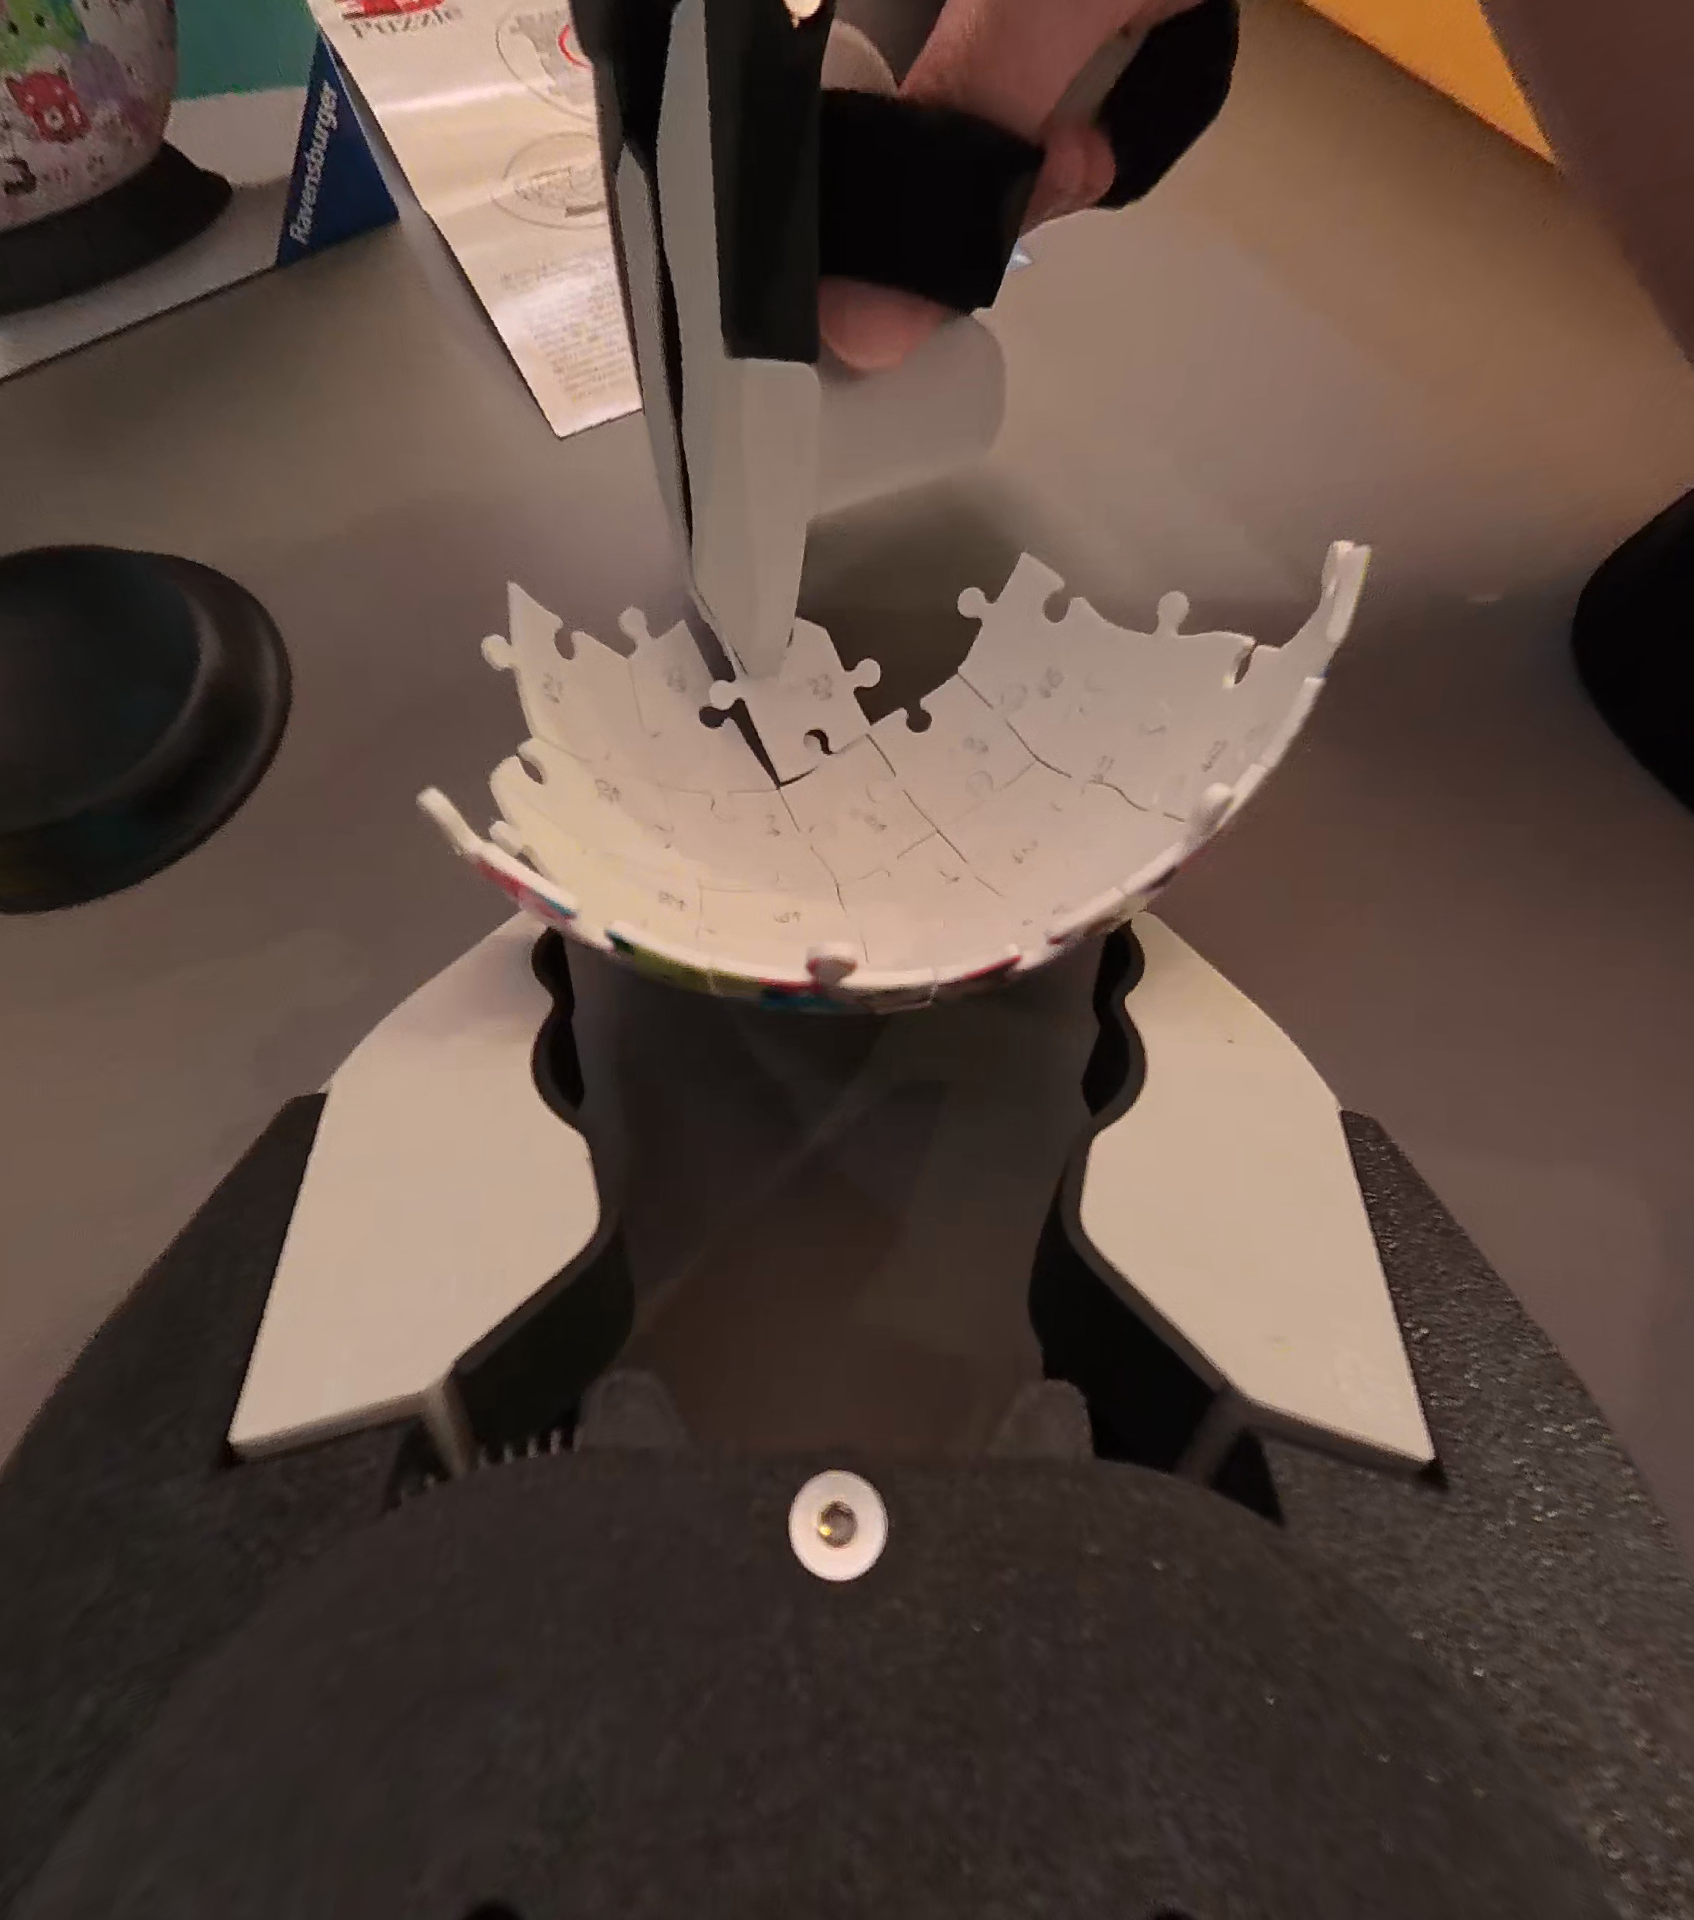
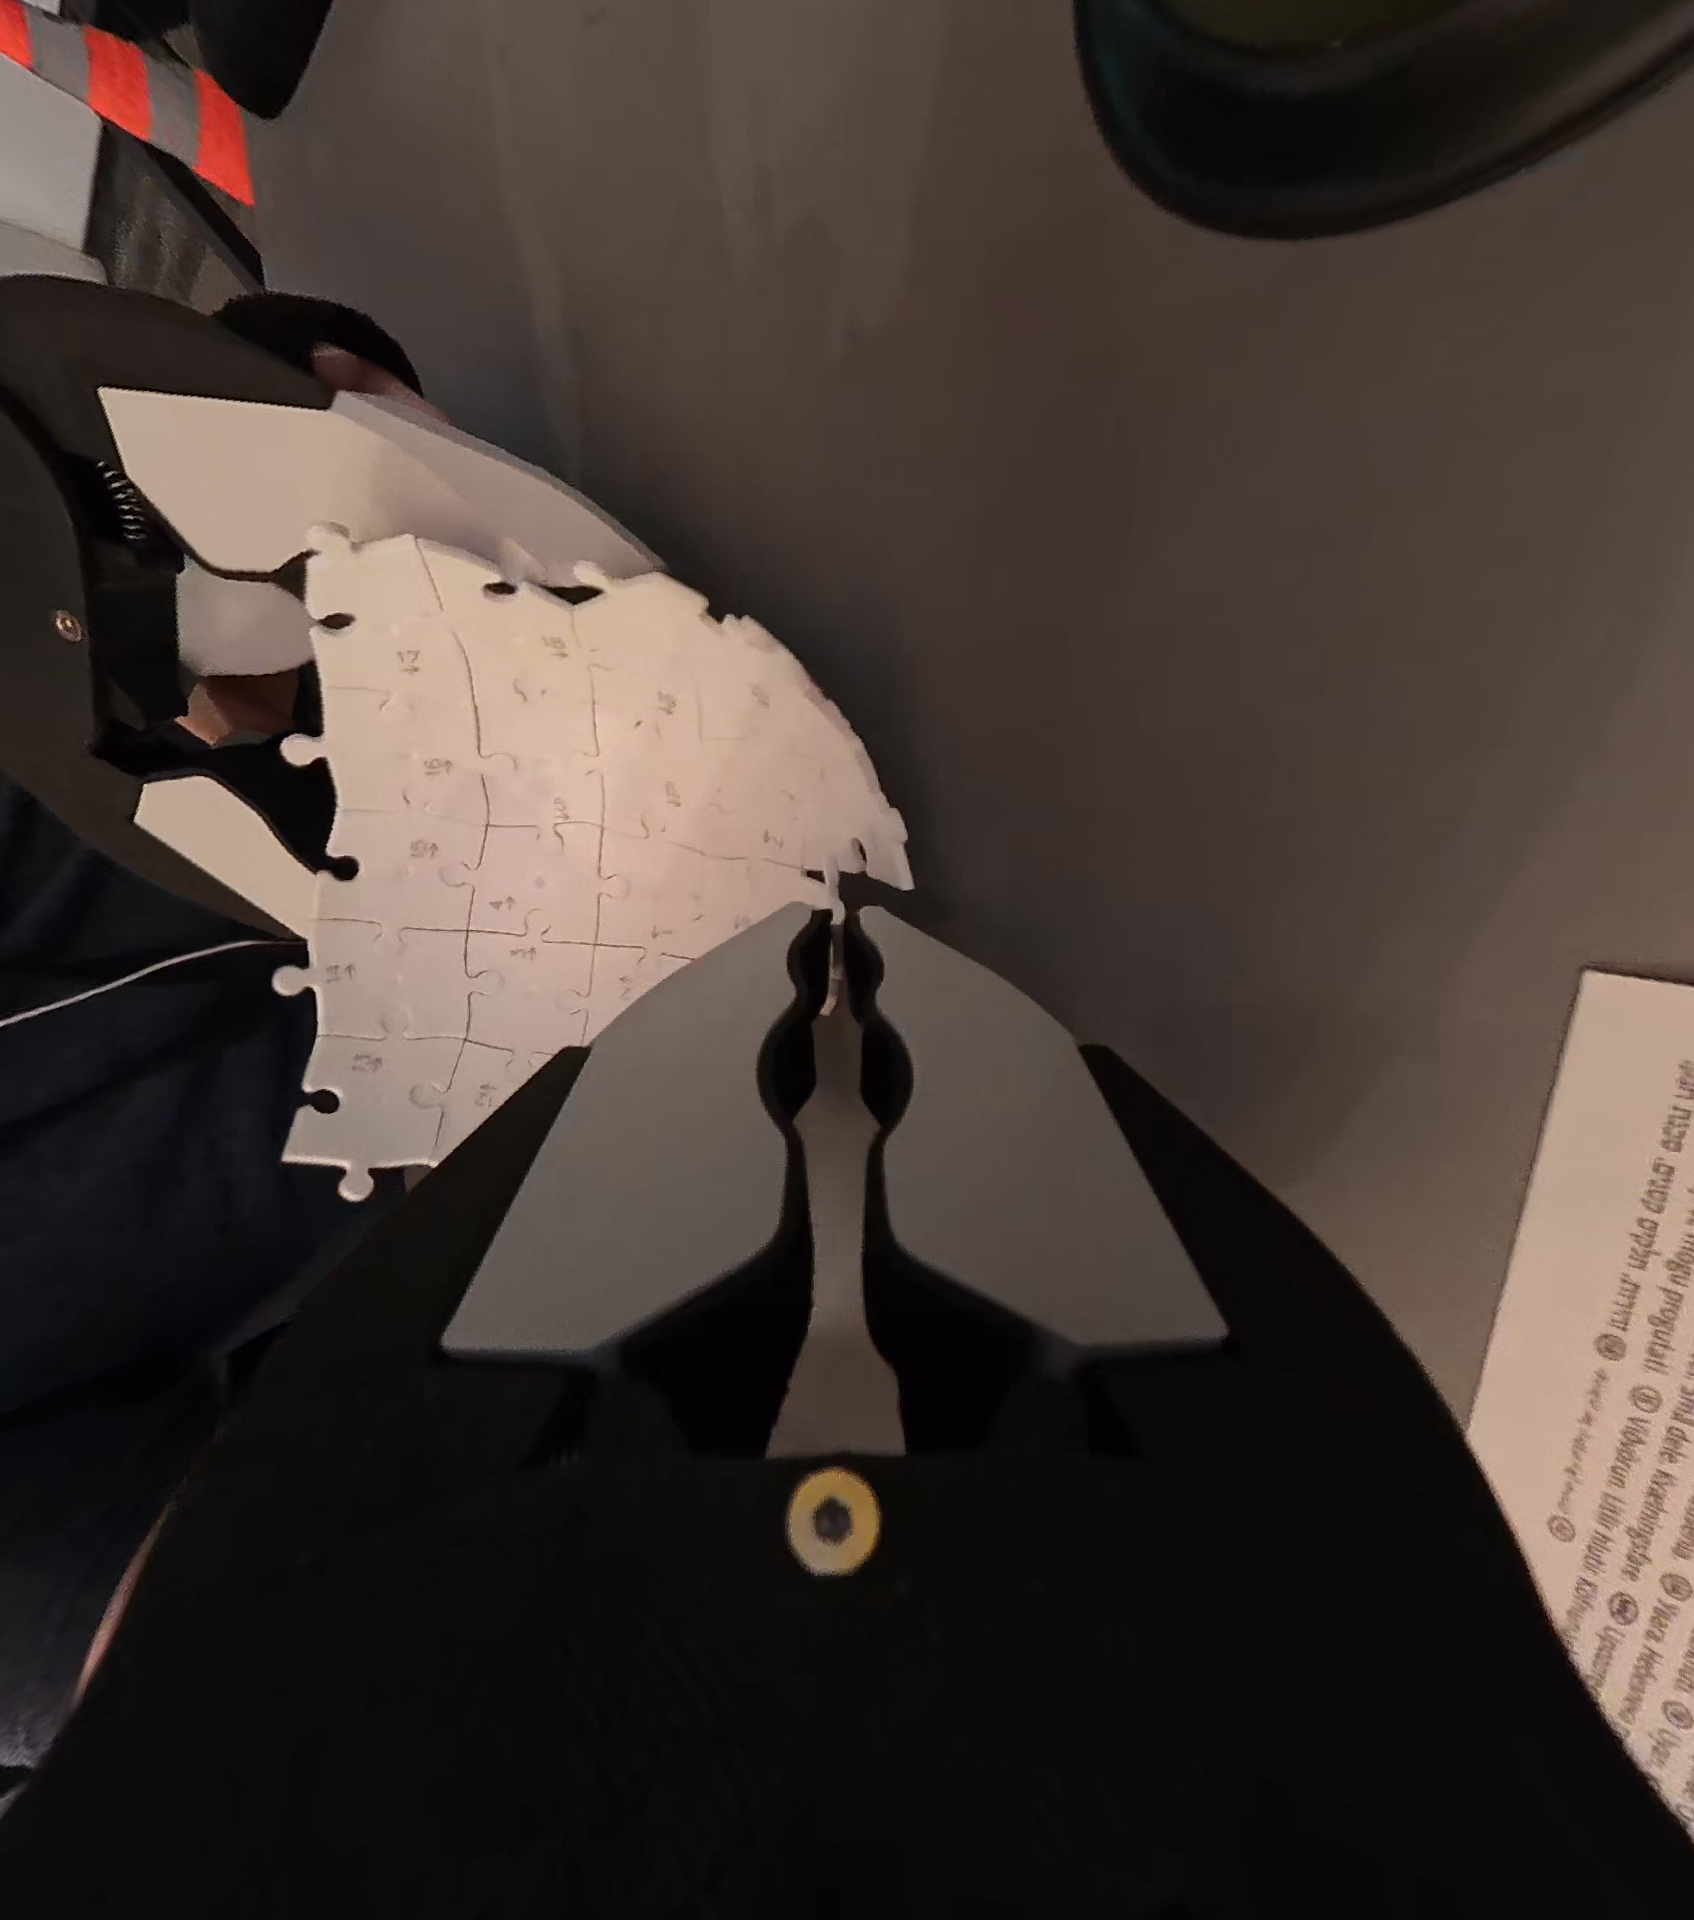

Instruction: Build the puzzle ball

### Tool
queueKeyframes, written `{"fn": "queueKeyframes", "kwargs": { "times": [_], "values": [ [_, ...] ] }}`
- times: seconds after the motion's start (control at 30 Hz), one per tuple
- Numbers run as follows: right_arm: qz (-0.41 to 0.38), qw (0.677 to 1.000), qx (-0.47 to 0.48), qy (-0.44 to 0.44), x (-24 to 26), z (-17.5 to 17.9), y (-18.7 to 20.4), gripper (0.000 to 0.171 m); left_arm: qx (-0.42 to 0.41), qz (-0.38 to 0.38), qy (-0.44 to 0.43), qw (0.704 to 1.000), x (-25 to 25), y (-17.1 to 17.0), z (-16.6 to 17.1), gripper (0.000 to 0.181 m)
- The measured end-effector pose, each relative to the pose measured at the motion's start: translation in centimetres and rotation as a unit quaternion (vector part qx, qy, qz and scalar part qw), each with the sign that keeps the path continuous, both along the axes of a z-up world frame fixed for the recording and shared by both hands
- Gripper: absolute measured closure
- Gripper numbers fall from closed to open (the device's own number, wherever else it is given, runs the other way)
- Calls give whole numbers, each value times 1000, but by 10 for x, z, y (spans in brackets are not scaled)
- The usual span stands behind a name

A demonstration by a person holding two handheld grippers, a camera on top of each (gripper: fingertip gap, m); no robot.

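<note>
Right gripper [image 2: 835, 940] pinching 1 loose puzzle piece [image 1: 789, 717] into the half-built shell.

Its jaws are closing tight on that white piece, pressing it down against the shell's inner wall, while the left gripper [image 1: 838, 961] is cradling the partial puzzle ball [image 1: 926, 831] from below, its 2 fingers spread wide around the bowl's coloured underside. The bowl is hanging just above a grey table [image 1: 407, 499]. Farther out, a black round stand [image 1: 74, 727] is sitting to the left, an instruction sheet [image 1: 531, 270] and a blue box [image 1: 334, 166] are lying behind, and a finished puzzle ball [image 1: 12, 114] is resting on its own stand at the far left.
</note>
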State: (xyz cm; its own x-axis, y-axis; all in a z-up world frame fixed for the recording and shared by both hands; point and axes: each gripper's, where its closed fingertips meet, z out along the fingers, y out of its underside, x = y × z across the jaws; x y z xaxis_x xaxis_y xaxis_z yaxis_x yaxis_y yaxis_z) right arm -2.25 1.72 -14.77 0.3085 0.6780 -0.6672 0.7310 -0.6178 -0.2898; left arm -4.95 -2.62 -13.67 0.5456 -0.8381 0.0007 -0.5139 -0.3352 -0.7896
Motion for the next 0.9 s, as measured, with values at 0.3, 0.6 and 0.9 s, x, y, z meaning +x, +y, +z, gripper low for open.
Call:
{"fn": "queueKeyframes", "kwargs": {
  "times": [0.3, 0.6, 0.9],
  "values": [
    [-47, 998, -41, 9, 4, 0, 3, 168, -8, 27, 9, 1000, -2, 9, -9, 63],
    [-54, 996, -70, 10, 4, -2, -2, 168, 0, 28, -29, 999, 8, 11, 2, 75],
    [-59, 995, -27, 69, 5, 17, 13, 168, -12, -9, -45, 999, -3, 14, 5, 85]
  ]
}}
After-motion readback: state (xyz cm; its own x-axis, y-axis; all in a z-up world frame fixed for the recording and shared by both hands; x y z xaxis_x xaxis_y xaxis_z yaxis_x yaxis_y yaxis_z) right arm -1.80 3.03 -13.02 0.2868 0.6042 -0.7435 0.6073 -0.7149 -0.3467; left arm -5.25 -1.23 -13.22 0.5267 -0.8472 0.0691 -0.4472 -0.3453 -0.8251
